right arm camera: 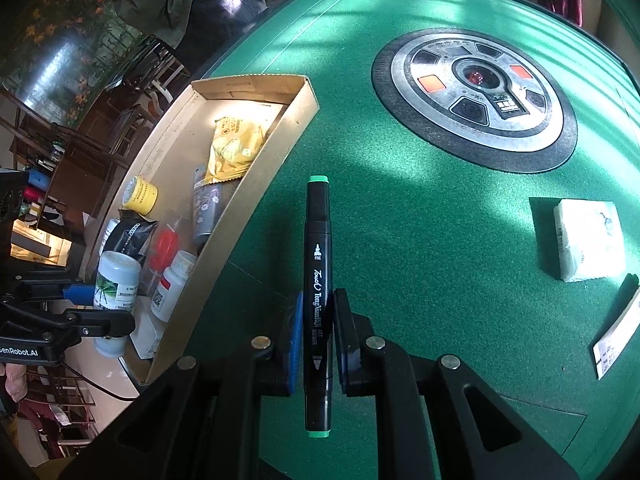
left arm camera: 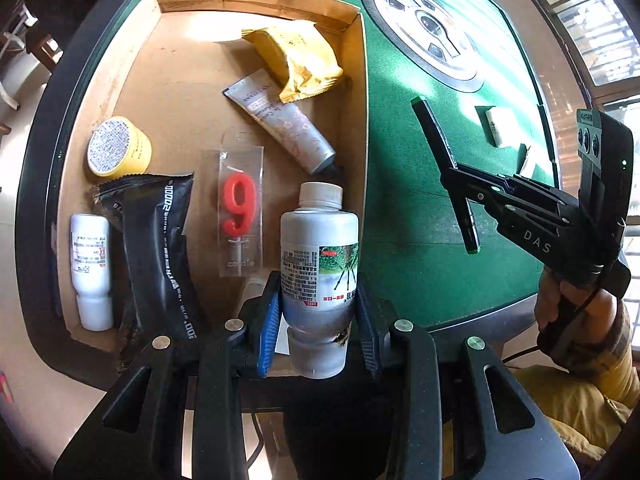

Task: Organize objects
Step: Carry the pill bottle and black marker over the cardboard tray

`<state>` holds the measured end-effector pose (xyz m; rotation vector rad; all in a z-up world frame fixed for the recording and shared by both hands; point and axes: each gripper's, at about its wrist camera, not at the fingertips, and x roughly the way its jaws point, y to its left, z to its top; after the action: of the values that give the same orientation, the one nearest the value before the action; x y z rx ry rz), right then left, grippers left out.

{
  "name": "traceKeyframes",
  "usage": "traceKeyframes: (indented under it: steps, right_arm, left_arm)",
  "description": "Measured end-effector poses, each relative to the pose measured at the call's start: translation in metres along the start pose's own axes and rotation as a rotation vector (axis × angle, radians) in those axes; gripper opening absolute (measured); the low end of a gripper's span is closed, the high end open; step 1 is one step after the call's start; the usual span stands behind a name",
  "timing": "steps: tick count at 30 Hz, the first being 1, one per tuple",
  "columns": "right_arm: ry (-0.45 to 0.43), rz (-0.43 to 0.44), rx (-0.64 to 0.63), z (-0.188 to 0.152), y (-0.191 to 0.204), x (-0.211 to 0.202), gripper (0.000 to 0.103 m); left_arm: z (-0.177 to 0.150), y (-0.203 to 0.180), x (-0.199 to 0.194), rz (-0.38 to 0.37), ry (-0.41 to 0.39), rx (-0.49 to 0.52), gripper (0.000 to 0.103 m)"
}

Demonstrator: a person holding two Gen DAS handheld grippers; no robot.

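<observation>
Your left hand-held gripper [left arm camera: 318, 320] clamped the grey bottle [left arm camera: 318, 256] over the cardboard tray [left arm camera: 256, 4]; your right hand-held gripper [right arm camera: 316, 340] pinched the marker [right arm camera: 318, 280] above the tabletop [right arm camera: 400, 220]. Released there, the bottle probably would have knocked the candle packet [left arm camera: 240, 208].

Green felt table [right arm camera: 420, 240] with cardboard tray [right arm camera: 304, 116], white tile [right arm camera: 586, 240].
</observation>
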<state>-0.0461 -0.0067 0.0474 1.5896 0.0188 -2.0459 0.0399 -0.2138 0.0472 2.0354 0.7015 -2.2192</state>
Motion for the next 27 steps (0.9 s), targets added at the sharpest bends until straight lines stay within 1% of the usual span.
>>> traceKeyframes:
  steps: [6, 9, 19, 27]
  right_arm:
    - [0.005, 0.012, -0.015, 0.004, 0.01, 0.004, 0.013]
    - [0.007, 0.016, -0.022, 0.005, 0.014, 0.006, 0.013]
    - [0.003, 0.032, -0.042, 0.014, 0.03, 0.006, 0.013]
    - [-0.009, 0.041, -0.072, 0.025, 0.049, 0.006, 0.013]
  left_arm:
    - [0.005, 0.026, -0.011, 0.018, -0.014, -0.037, 0.034]
    - [0.01, 0.033, -0.013, 0.026, -0.019, -0.048, 0.034]
    - [0.03, 0.044, -0.009, 0.05, -0.007, -0.046, 0.034]
    - [0.056, 0.051, -0.015, 0.081, -0.029, -0.028, 0.034]
